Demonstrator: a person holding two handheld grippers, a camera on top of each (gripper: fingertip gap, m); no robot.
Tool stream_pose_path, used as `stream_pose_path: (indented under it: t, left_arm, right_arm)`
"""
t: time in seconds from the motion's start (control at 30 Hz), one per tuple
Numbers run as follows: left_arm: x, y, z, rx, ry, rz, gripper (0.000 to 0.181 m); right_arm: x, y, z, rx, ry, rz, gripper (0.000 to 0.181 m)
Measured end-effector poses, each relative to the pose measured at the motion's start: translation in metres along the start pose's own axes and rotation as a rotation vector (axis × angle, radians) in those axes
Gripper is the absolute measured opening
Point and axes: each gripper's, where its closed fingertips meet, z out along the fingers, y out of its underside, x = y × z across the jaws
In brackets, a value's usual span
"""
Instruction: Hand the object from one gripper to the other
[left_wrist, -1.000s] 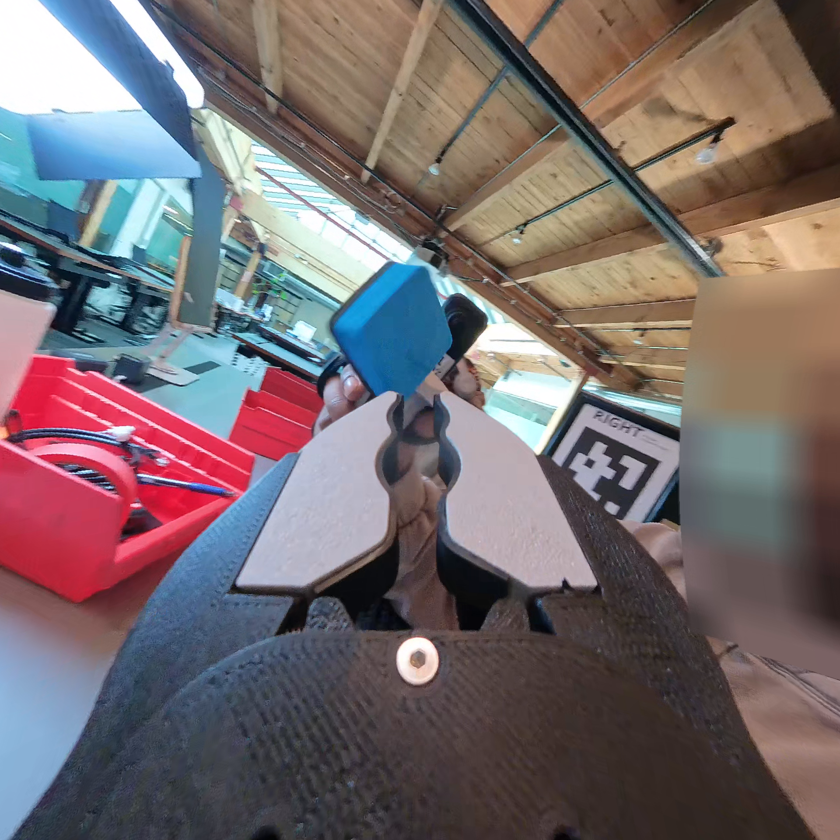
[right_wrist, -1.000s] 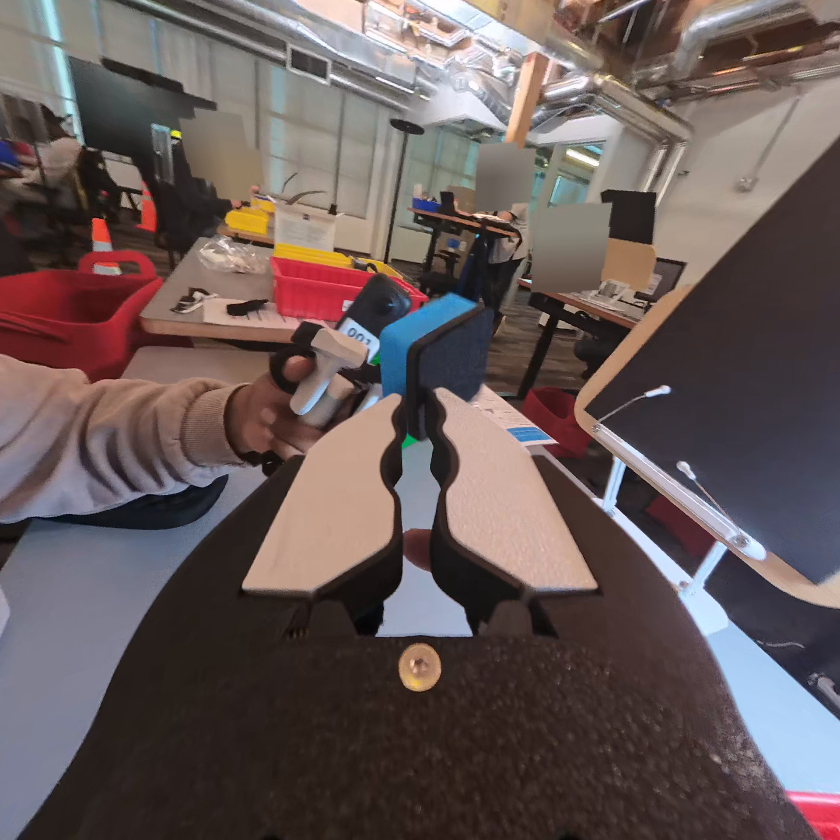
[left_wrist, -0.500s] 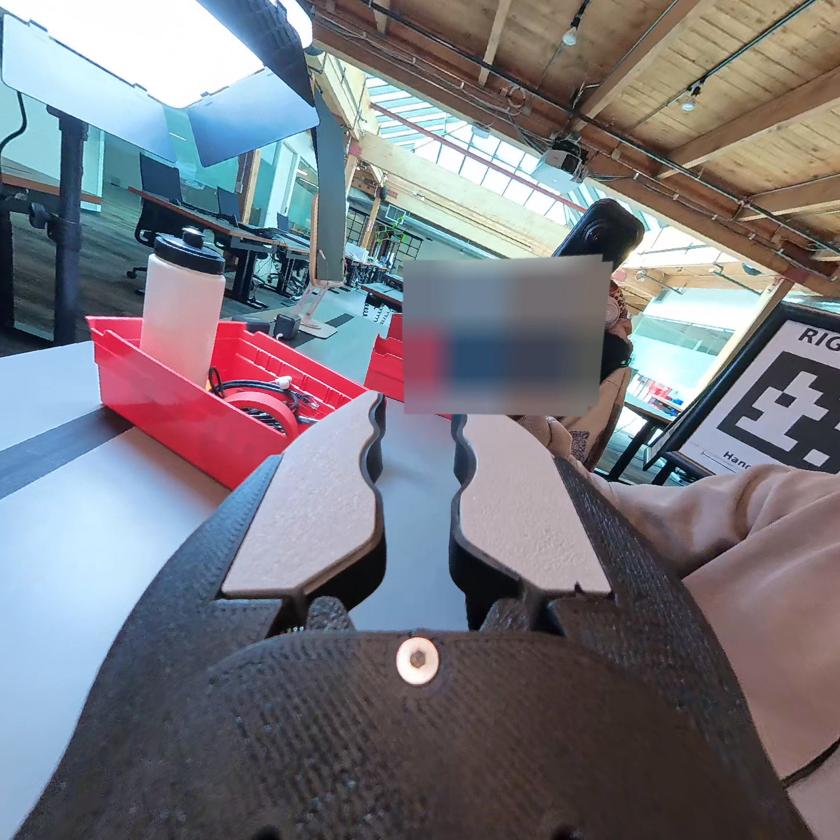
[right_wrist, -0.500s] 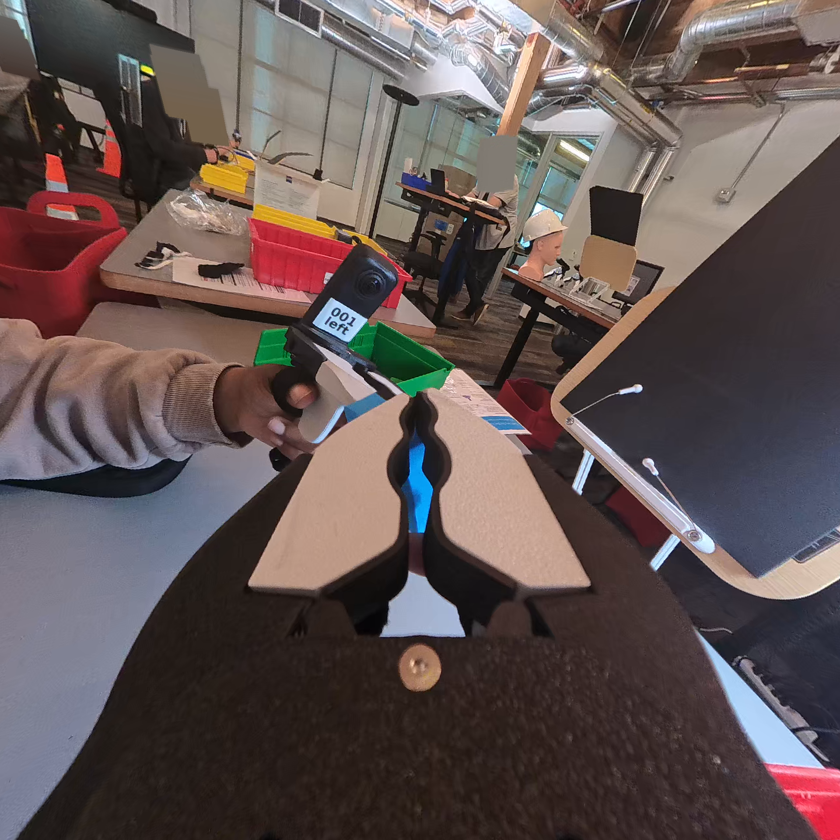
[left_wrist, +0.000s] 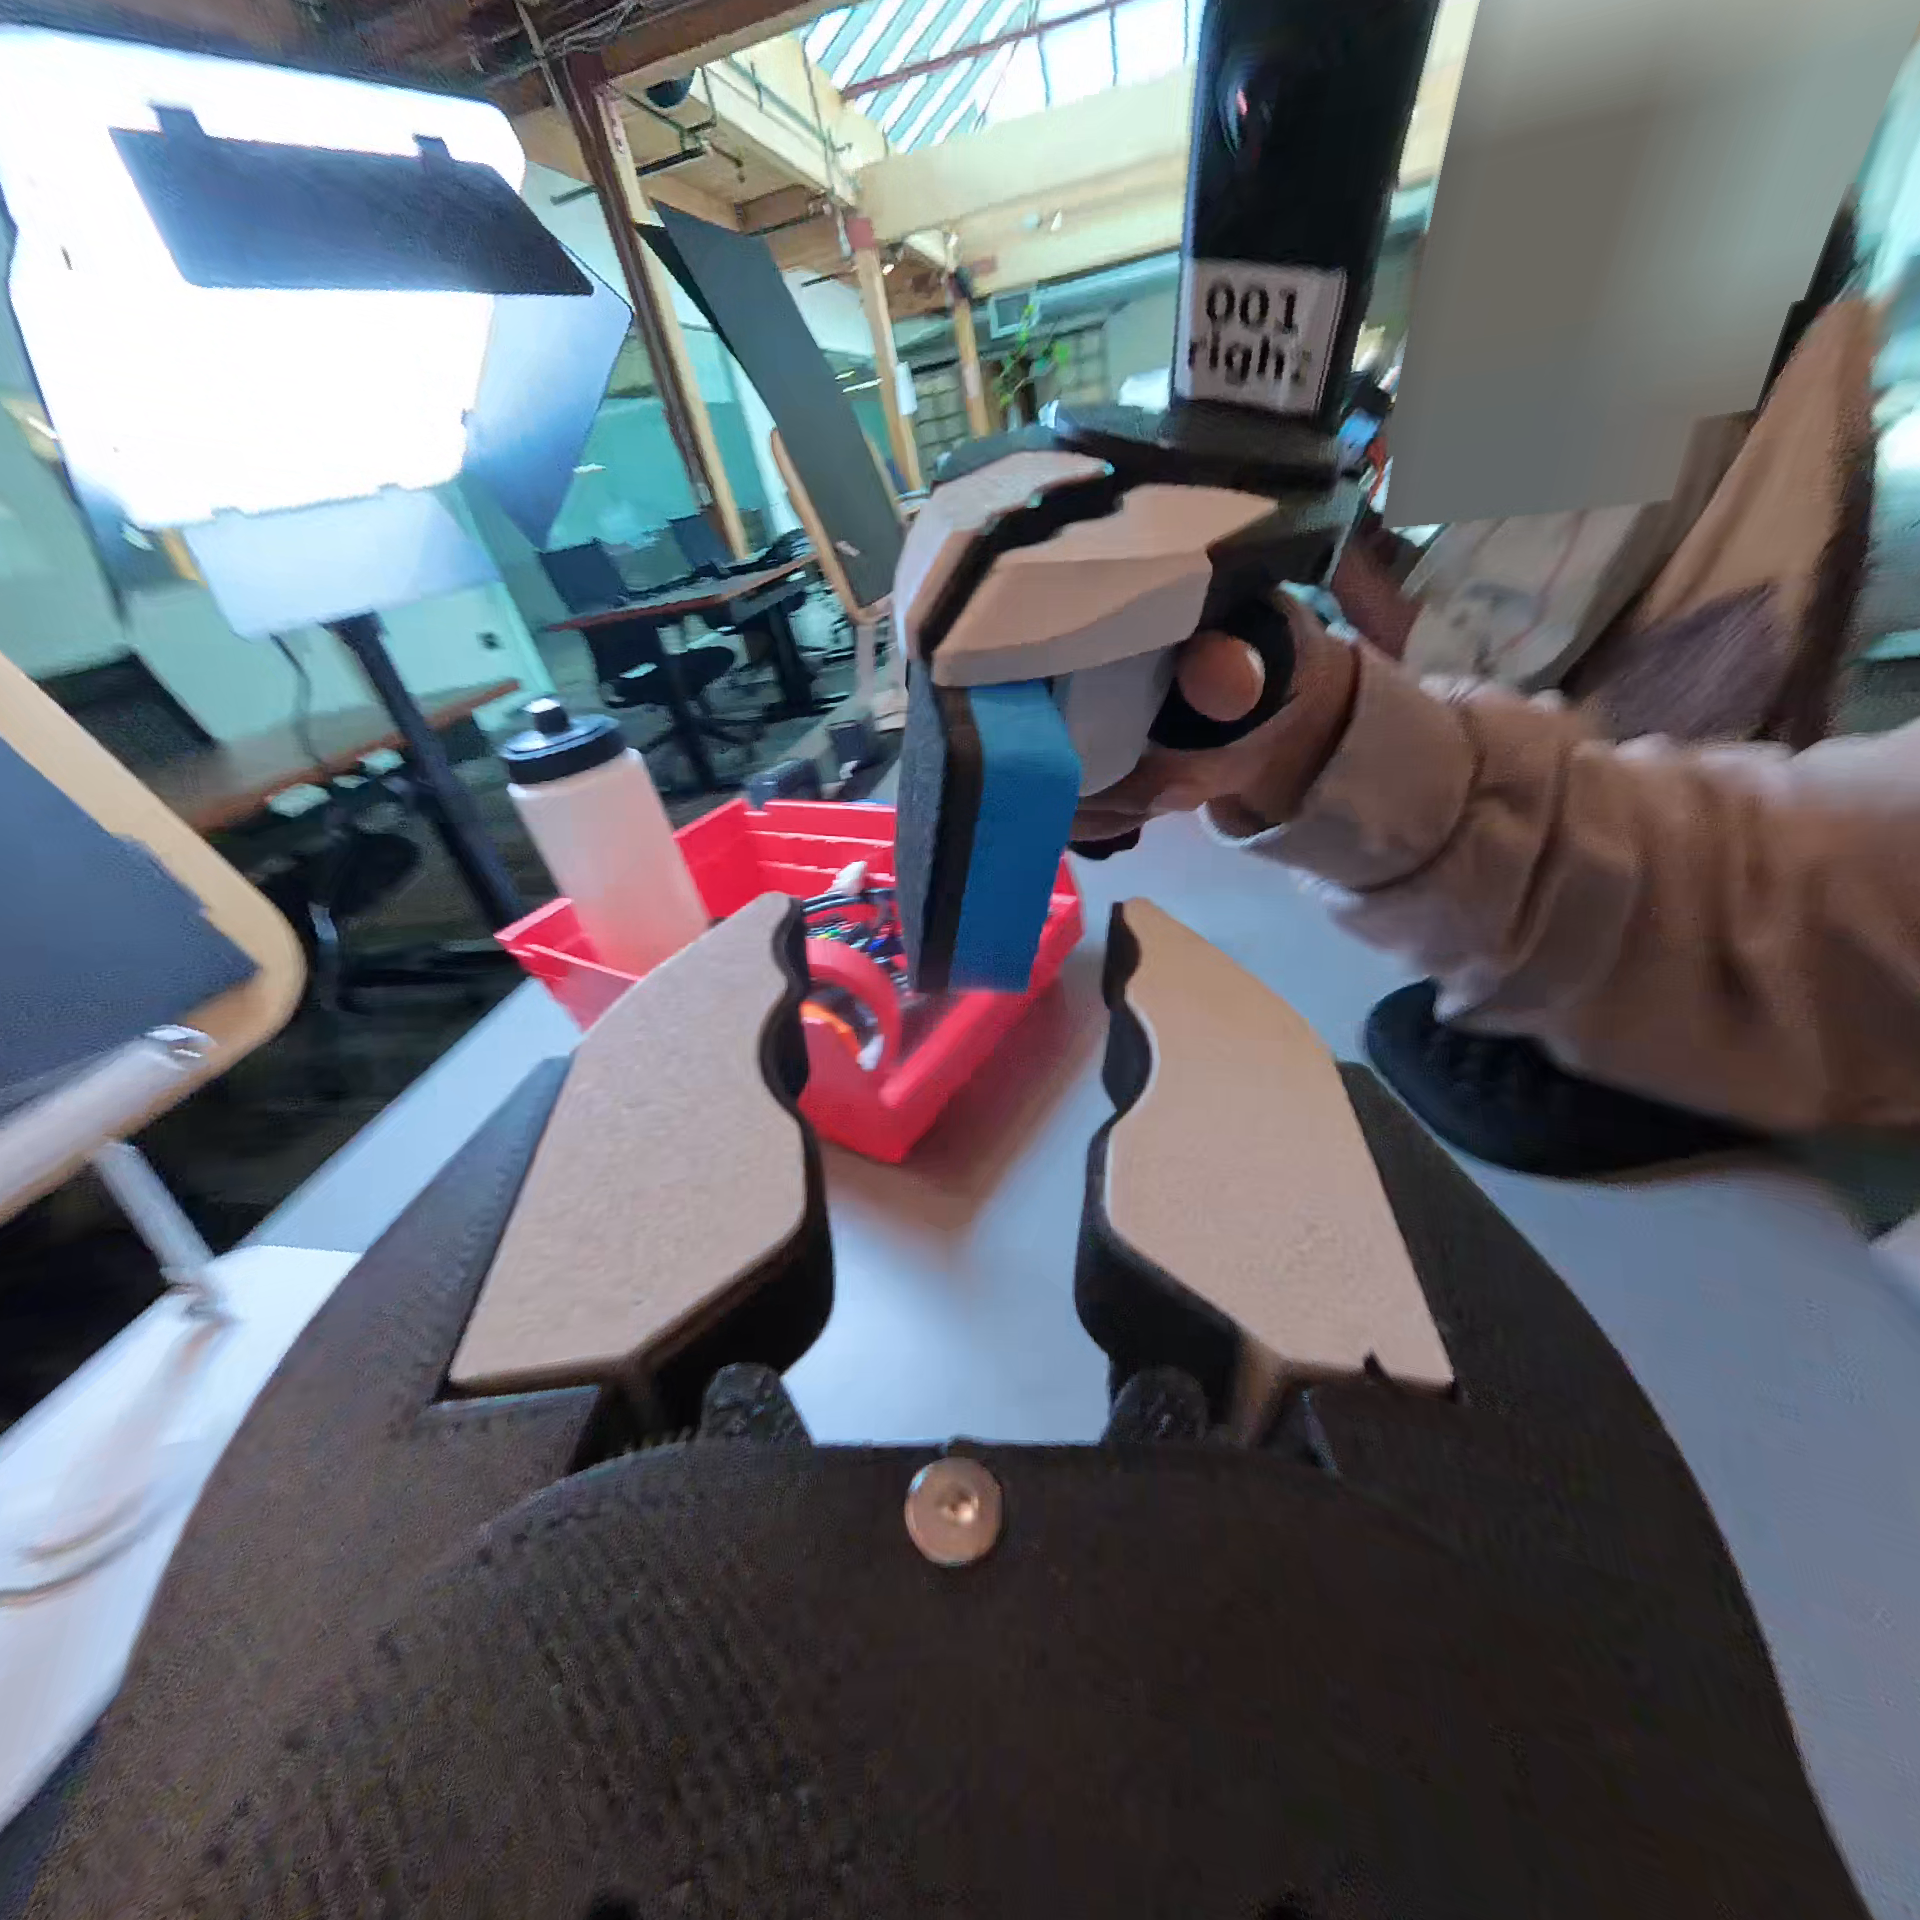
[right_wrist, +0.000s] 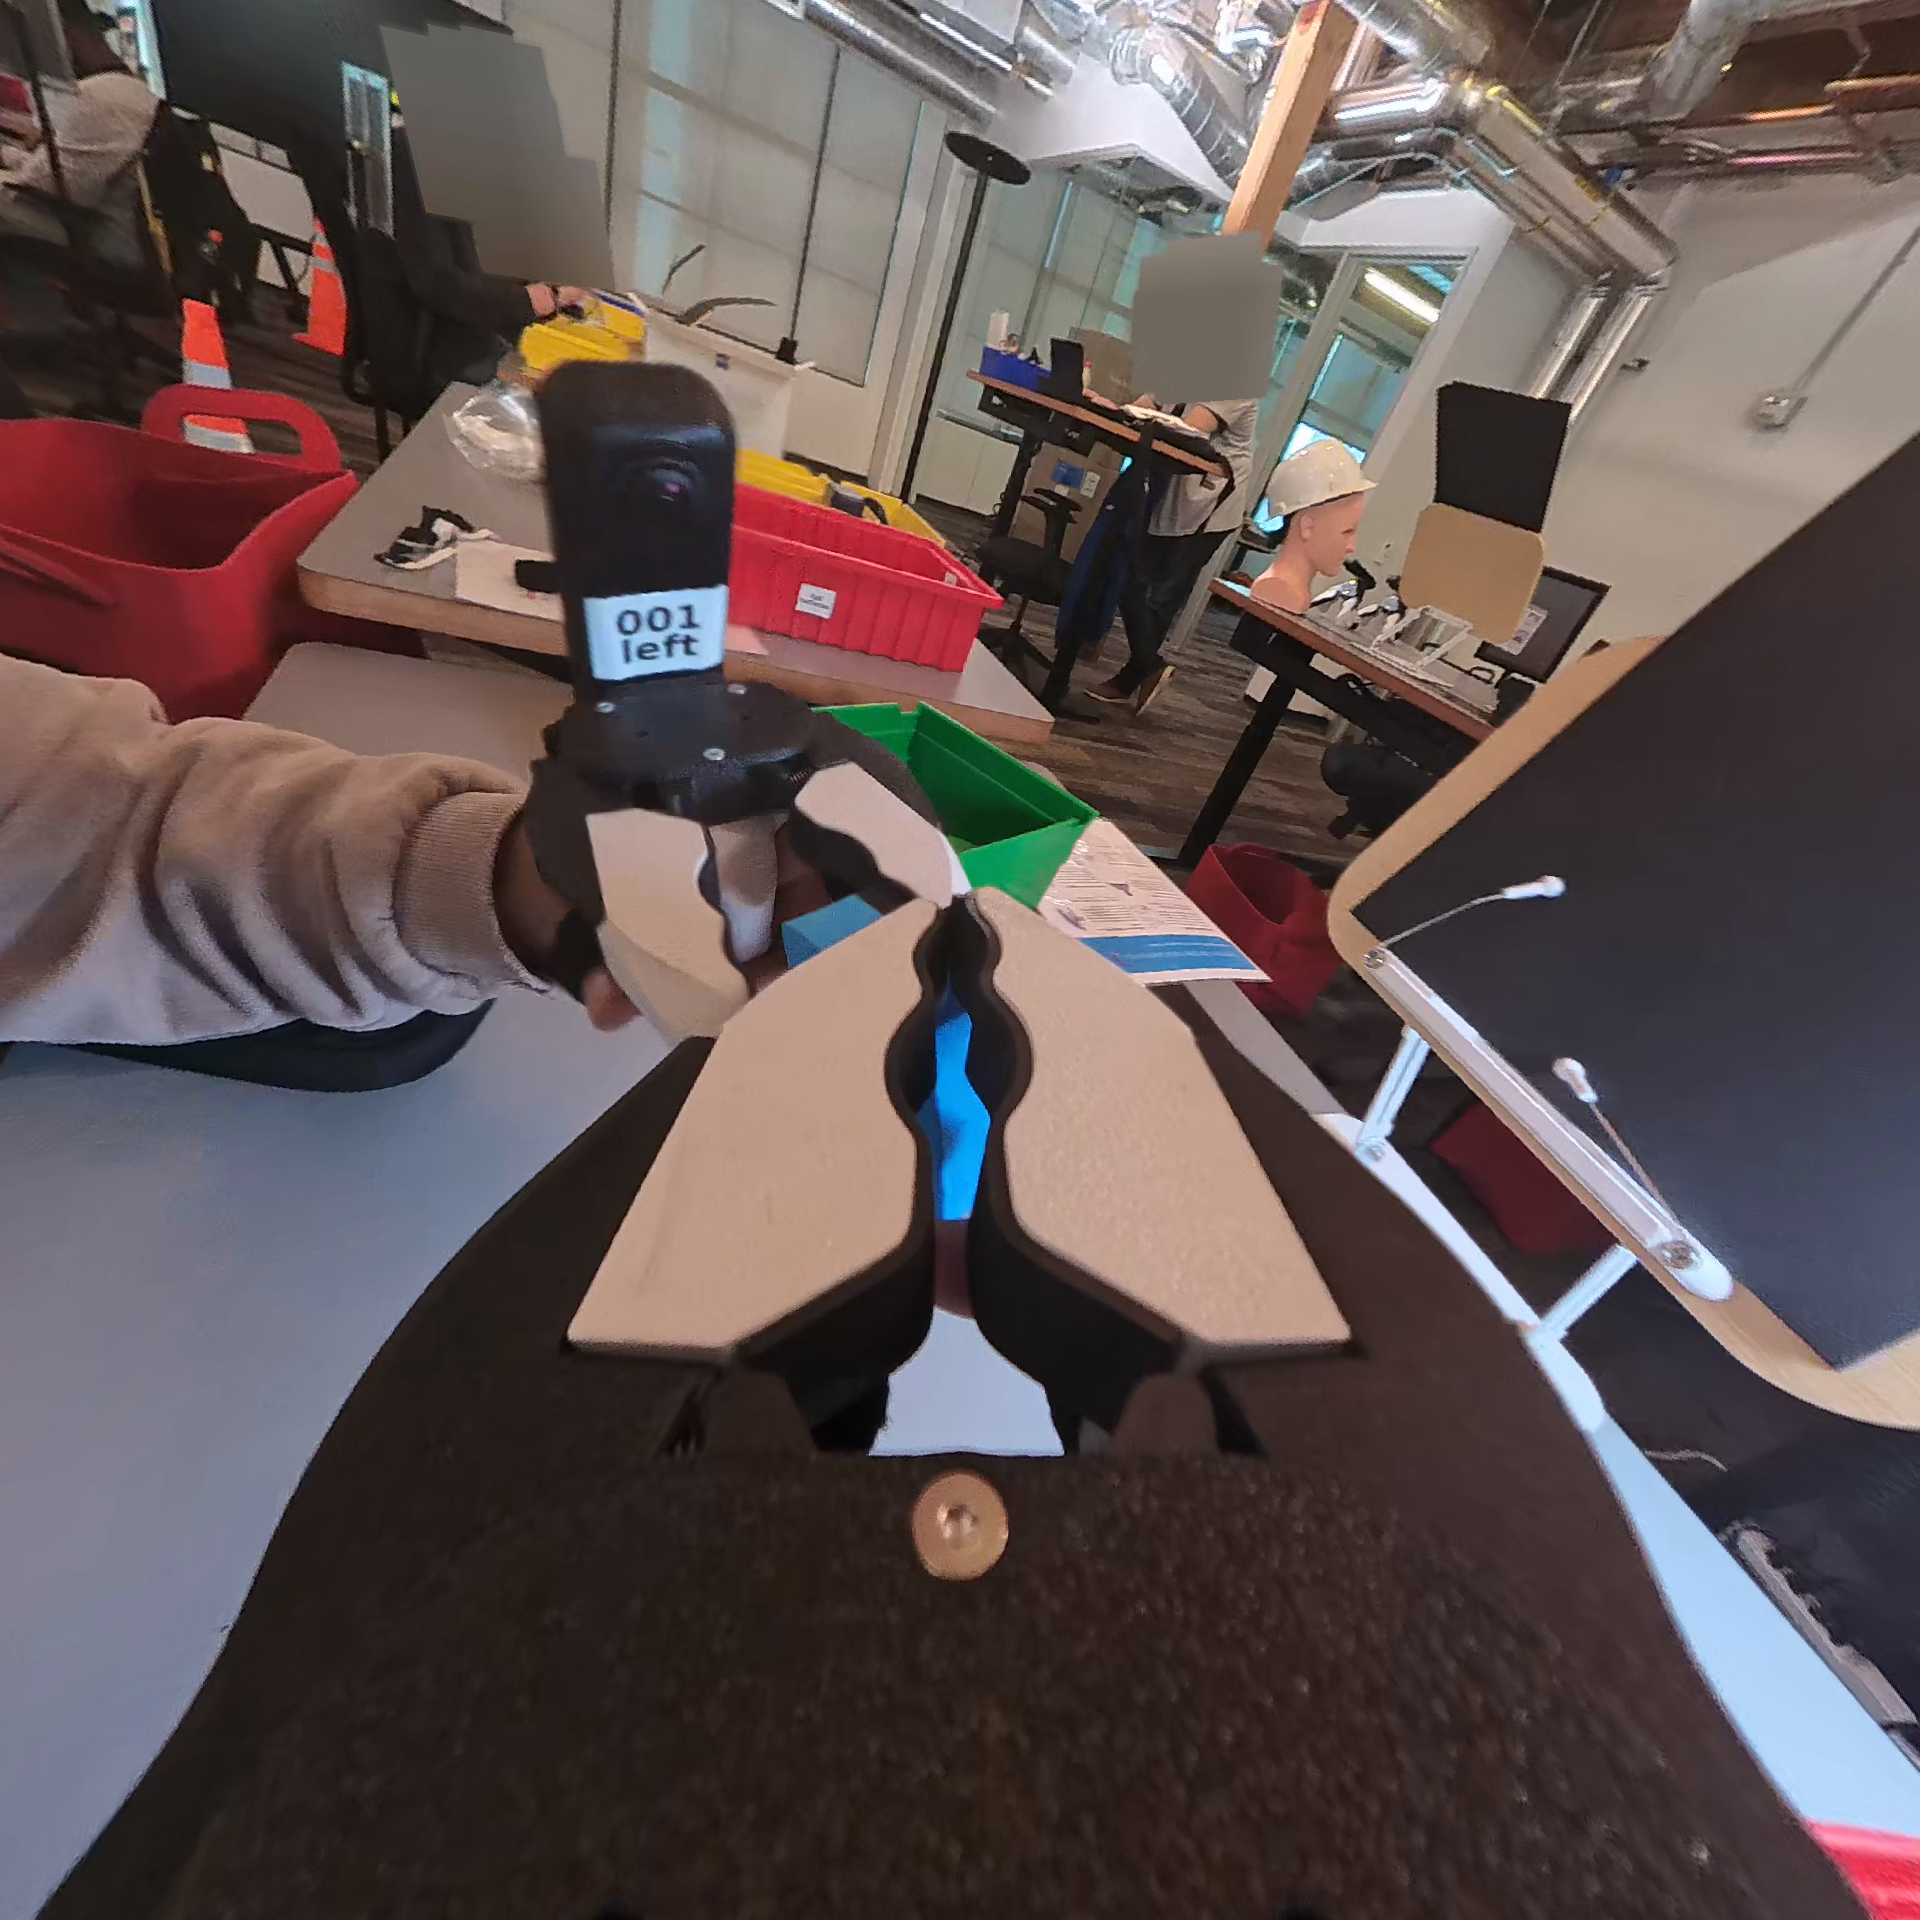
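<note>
The object is a blue sponge (left_wrist: 1013, 831) with a dark scouring face. In the left wrist view it hangs down from my right gripper (left_wrist: 997, 623), which is shut on its top edge. My left gripper (left_wrist: 951, 920) is open and empty, with its fingertips just below and on either side of the sponge's lower end, apart from it. In the right wrist view my right gripper (right_wrist: 951, 914) is shut on the sponge (right_wrist: 956, 1122), of which a blue strip shows between the fingers. The left gripper (right_wrist: 769, 883) faces it from close by, with its jaws apart.
A red bin (left_wrist: 935, 1070) with cables, a tape roll and a white bottle (left_wrist: 608, 842) stands on the grey table (left_wrist: 1610, 1299) beyond the left gripper. A green bin (right_wrist: 987, 790) and a paper sheet (right_wrist: 1143, 920) lie ahead. A black board (right_wrist: 1714, 935) stands at the right. My hands' fingertips stand some 4 centimetres from each other.
A second ago my left gripper held the sponge and the right was open around it. The right has shut on it; the left has opened wide and drawn back below it.
</note>
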Motion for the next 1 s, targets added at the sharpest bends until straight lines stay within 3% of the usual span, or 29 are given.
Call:
stream_pose_path:
  t: [0.07,0.1,0.17,0.23,0.33,0.37,0.4,0.47,0.5,0.57,0.7,0.87,1.0]
  left_arm:
    - [0.005,0.0,0.0,-0.037,-0.055,0.187,0.023]
    - [0.007,-0.002,-0.001,-0.042,-0.062,0.231,0.023]
    - [0.007,-0.009,-0.005,-0.013,-0.039,0.202,0.023]
    - [0.005,-0.016,-0.012,0.034,-0.009,0.166,0.023]
    - [0.01,-0.019,-0.015,0.061,0.046,0.142,0.023]
    - [0.014,-0.019,-0.014,0.064,0.07,0.142,0.023]
    - [0.016,-0.02,-0.014,0.072,0.078,0.143,0.023]
    - [0.011,-0.018,-0.015,0.062,0.064,0.126,0.029]
    - [0.004,-0.018,-0.015,0.052,0.043,0.098,0.045]
    - [-0.009,-0.022,-0.021,0.054,0.0,0.062,0.059]
    - [-0.035,-0.039,-0.042,0.09,-0.111,0.066,0.061]
    - [-0.065,-0.052,-0.07,0.067,-0.255,0.101,0.055]
    - [-0.078,-0.057,-0.088,0.032,-0.312,0.124,0.059]
  right_arm:
    - [-0.008,-0.005,0.002,0.027,-0.03,-0.001,0.0]
    - [-0.008,-0.012,0.0,0.072,-0.029,0.007,0.006]
    - [-0.012,-0.022,-0.005,0.116,-0.081,0.058,0.063]
    - [-0.016,-0.015,-0.009,0.067,-0.12,0.026,0.078]
    - [-0.016,-0.011,-0.006,0.067,-0.104,-0.034,0.068]
    - [-0.02,-0.007,-0.003,0.044,-0.116,-0.055,0.054]
    - [-0.025,0.002,-0.001,-0.001,-0.132,-0.1,0.029]
    - [-0.024,0.007,-0.004,-0.061,-0.12,-0.182,0.024]
    - [-0.019,0.003,-0.009,-0.066,-0.095,-0.188,0.024]
    - [-0.001,-0.008,-0.027,-0.047,-0.013,-0.2,0.023]
    - [0.065,0.004,-0.074,-0.188,0.305,-0.271,0.024]
    - [0.139,0.059,-0.127,-0.464,0.623,-0.27,0.024]
    - [0.183,0.137,-0.169,-0.83,0.816,-0.245,0.024]
